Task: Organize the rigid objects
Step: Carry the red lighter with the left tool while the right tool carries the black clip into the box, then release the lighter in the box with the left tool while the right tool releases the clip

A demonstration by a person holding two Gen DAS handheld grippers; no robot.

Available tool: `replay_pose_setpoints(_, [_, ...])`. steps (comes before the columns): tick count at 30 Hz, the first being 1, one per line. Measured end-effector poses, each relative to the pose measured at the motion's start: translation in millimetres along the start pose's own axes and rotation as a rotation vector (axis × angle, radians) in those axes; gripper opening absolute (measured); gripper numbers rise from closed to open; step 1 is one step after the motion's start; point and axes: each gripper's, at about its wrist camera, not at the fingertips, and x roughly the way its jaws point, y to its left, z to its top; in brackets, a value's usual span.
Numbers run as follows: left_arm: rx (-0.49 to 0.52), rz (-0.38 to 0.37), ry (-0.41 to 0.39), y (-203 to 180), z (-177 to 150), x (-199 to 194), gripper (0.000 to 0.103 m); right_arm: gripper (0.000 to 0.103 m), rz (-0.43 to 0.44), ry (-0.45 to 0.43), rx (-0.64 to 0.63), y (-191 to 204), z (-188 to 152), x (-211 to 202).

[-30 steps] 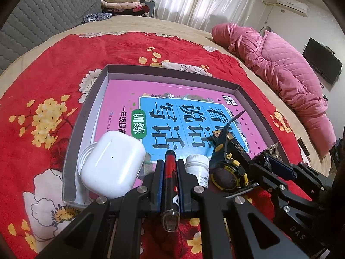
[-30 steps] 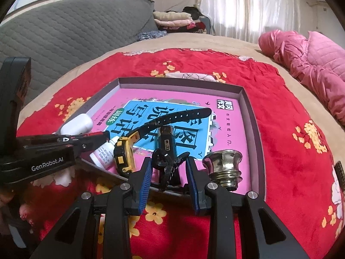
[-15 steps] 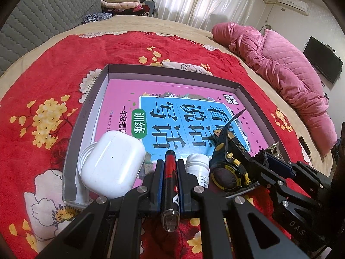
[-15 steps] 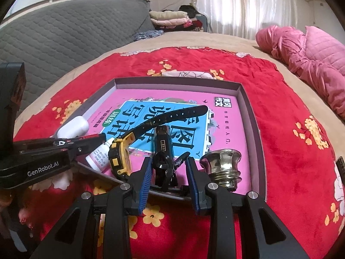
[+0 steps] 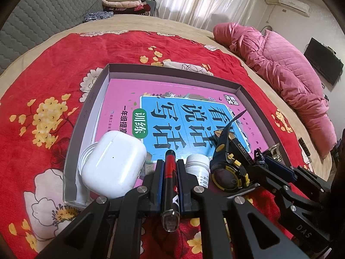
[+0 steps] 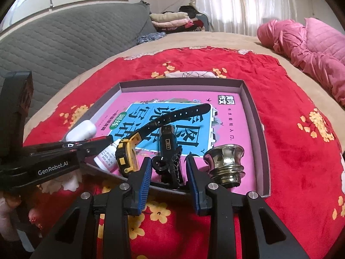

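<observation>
A shallow grey cardboard box lid (image 5: pixel 90 99) lies on a red floral blanket (image 5: pixel 54 69), with a glossy pink and blue workbook (image 5: pixel 172 116) flat inside it. Along the near edge stand several hard objects: a smooth, rounded white earbud case (image 5: pixel 113 164), a small white plastic bottle (image 5: pixel 197 166) with a ribbed cap, a black and yellow digital watch (image 6: pixel 127 153) whose perforated rubber strap reaches back across the workbook, a black lighter (image 6: pixel 167 142) with a short chain, and a polished, flared brass knob (image 6: pixel 225 165).

The left gripper (image 5: pixel 170 166) has its fingers (image 5: pixel 158 177) drawn in narrow, clamped on a slim red and black marker (image 5: pixel 170 185) with a clear end cap; the marker lies along the fingers, its tip over the lid's near edge between the earbud case and the bottle.

The right gripper (image 6: pixel 169 170) has its jaws parted moderately, the ribbed blue pads (image 6: pixel 145 179) on either side of the lighter and its chain. A gap shows on each side, so the pads are not touching it. The brass knob sits just beside the right pad, inside the lid.
</observation>
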Motion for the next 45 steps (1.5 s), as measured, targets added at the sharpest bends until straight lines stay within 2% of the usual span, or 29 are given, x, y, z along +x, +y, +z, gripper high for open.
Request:
replay_pose_setpoints(5, [-0.005, -0.005, 0.002, 1.5, 0.1, -0.3, 0.011, 0.036, 0.0, -0.01, 0.009, -1.4, -2.0, -7.4])
replay_pose_setpoints(7, [-0.011, -0.009, 0.003, 1.9, -0.5, -1.0, 0.011, 0.043, -0.003, -0.018, 0.014, -1.1, -3.7, -11.9])
replay_pose_setpoints(13, [-0.028, -0.005, 0.007, 6.3, 0.7, -3.4, 0.012, 0.051, -0.006, -0.032, 0.0, 2.1, -8.9, -23.8])
replay_pose_setpoints(26, [-0.032, 0.001, -0.045, 13.8, 4.7, -26.2, 0.014, 0.052, -0.028, -0.047, -0.008, 5.0, -7.2, -36.8])
replay_pose_setpoints(36, [0.002, 0.016, -0.063, 8.9, 3.2, -42.7, 0.025, 0.055, -0.032, -0.066, -0.029, 14.3, -4.4, -49.8])
replay_pose_setpoints(38, [0.008, 0.02, -0.065, 7.0, 2.1, -45.5, 0.029, 0.058, -0.032, -0.071, -0.03, 15.2, -3.8, -52.5])
replay_pose_setpoints(42, [0.026, 0.024, -0.07, 2.8, 0.7, -52.8, 0.049, 0.058, -0.037, -0.08, -0.035, 17.7, -3.0, -59.1])
replay_pose_setpoints(45, [0.04, 0.029, -0.08, -0.4, 0.5, -59.8, 0.051, 0.058, -0.044, -0.087, -0.041, 19.8, -2.3, -64.9])
